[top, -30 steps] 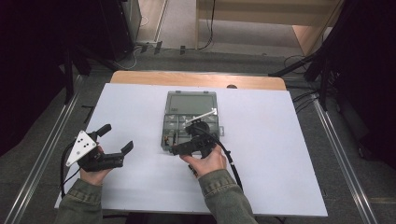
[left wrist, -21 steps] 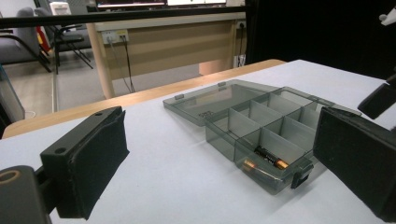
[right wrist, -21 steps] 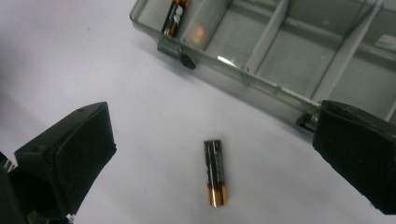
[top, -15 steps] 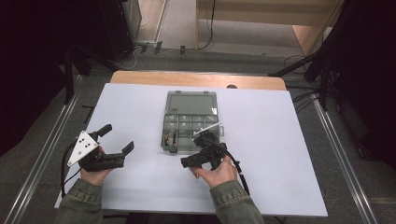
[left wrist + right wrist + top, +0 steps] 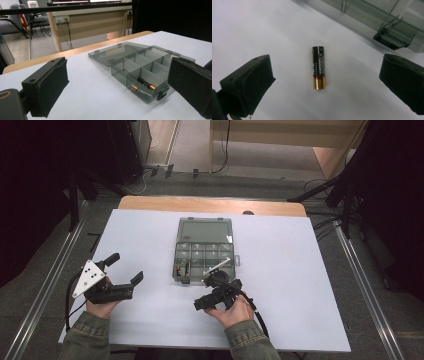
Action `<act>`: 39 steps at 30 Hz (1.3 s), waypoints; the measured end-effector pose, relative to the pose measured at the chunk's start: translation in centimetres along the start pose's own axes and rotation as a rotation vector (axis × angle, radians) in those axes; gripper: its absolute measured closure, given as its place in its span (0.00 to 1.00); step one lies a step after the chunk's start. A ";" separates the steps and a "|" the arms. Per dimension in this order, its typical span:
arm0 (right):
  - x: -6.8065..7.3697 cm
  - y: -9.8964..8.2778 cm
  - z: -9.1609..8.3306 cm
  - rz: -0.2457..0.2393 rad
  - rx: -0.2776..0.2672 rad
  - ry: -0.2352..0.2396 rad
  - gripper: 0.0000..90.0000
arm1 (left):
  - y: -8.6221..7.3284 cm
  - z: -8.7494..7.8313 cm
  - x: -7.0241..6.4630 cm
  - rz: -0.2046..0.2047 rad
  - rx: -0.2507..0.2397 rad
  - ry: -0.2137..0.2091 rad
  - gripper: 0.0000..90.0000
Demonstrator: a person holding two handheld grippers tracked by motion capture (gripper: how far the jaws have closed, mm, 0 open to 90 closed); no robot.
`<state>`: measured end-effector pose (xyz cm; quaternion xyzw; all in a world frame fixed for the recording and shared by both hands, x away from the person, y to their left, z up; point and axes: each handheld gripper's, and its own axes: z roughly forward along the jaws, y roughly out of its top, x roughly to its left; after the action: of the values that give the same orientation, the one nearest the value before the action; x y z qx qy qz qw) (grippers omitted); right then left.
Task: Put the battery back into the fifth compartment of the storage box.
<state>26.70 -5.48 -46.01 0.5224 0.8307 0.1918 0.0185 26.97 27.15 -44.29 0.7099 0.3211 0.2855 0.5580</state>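
A smoky clear organizer box (image 5: 204, 251) lies open mid-table, its lid folded back. Two batteries (image 5: 182, 270) rest in its near-left compartment, also seen in the left gripper view as batteries (image 5: 146, 83) inside the box (image 5: 140, 62). My right gripper (image 5: 206, 292) hovers just in front of the box, open. Between its spread jaws a single black-and-gold battery (image 5: 318, 67) lies flat on the white table, untouched, and the right gripper (image 5: 327, 82) holds nothing. The box latch (image 5: 390, 38) is just beyond it. My left gripper (image 5: 126, 267) stands open at the left, empty, and its view (image 5: 117, 87) faces the box.
The white tabletop (image 5: 300, 270) has a wooden strip (image 5: 210, 205) along its far edge. Metal rails (image 5: 365, 290) run along both sides. A wooden desk (image 5: 87, 22) and chairs stand beyond the table.
My right gripper has drawn back from the box's front edge toward the person and lowered over the table. The left gripper has stayed put.
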 end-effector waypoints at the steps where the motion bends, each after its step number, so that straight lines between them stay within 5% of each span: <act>1: 0.1 0.0 0.1 -0.008 0.005 -0.005 0.00 | 0.0 0.0 0.0 -0.001 0.000 0.001 0.04; 16: 1.2 -0.1 1.6 -0.051 0.071 -0.060 0.05 | 0.0 0.0 -0.1 0.002 0.000 -0.005 0.04; 25: 1.5 -0.2 1.4 -0.041 0.040 -0.047 0.42 | 0.0 -0.1 -0.1 -0.001 -0.002 -0.004 0.04; 39: 1.4 -0.1 1.9 -0.038 0.092 -0.047 0.76 | 0.1 -0.1 -0.1 -0.005 -0.006 -0.008 0.04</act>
<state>26.43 -3.69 -47.55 0.5111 0.8478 0.1405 0.0178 26.87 27.13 -44.23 0.7085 0.3200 0.2823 0.5621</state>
